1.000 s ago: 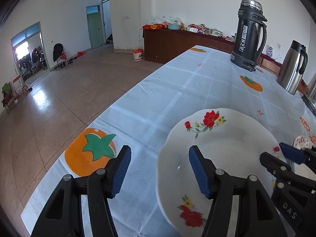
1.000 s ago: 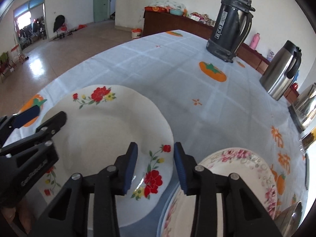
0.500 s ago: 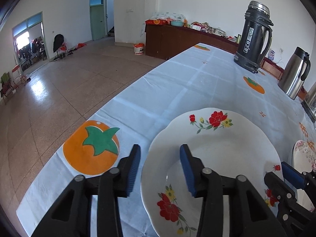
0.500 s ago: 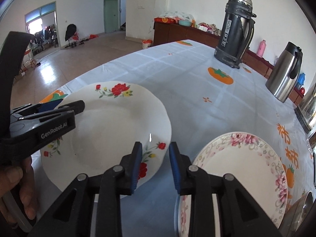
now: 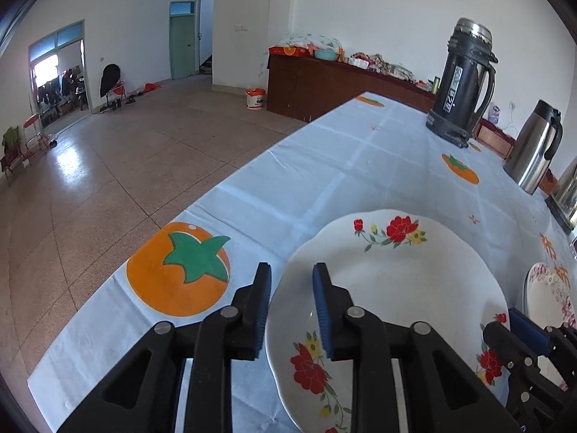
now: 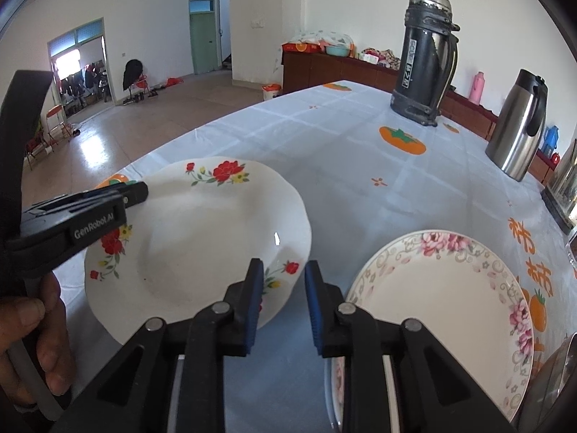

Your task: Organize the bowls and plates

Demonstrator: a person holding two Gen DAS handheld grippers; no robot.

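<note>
Between my left tongs (image 5: 291, 305), whose jaws are closing, sits the near rim of the red-flowered plate (image 5: 396, 281); whether the pads bite yet I cannot tell. My right tongs (image 6: 281, 301) are closing astride the plate's opposite rim, not visibly pinching. Step in hand, by my judgement: a two-sided grasp before stacking. Next move calls for firm closure, then a level lift toward the pink-flowered plate (image 6: 443, 306) just beside. Counter (image 5: 360, 166) edge lies near on my left; open room ahead.

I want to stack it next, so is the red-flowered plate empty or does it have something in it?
Empty. The red-flowered plate shows a bare white well in both views, with only its printed flowers on the rim.
</note>
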